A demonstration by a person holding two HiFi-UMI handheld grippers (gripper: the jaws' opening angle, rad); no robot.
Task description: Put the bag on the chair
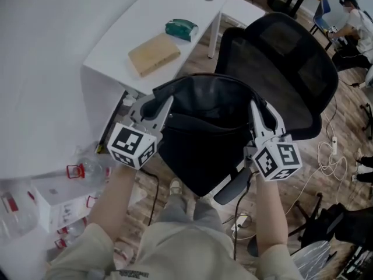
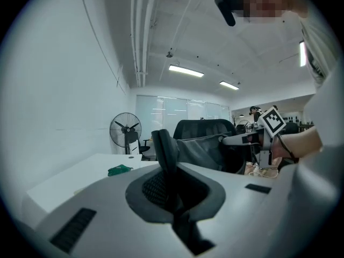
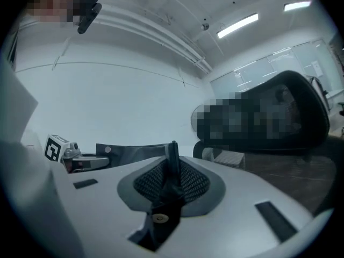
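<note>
- The bag (image 1: pixel 201 139) hangs with its mouth open between the two tools, over the seat of the chair (image 1: pixel 291 63) and in front of its backrest.
- The left hand-held gripper (image 2: pixel 167 190) is pinched tight on the bag's left strap; the right hand-held gripper (image 3: pixel 171 184) is clamped on the right strap.
- The inside of the bag is dark, so its contents cannot be seen.
- The worktop (image 1: pixel 175 4) has its near corner just beside the bag; a tan parcel (image 1: pixel 154 54) and a green packet (image 1: pixel 181 29) lie near its right edge.
- Cables (image 1: pixel 328 163) lie on the floor (image 1: pixel 349 109) at the right of the chair, and bottles (image 1: pixel 81 171) at the left.
</note>
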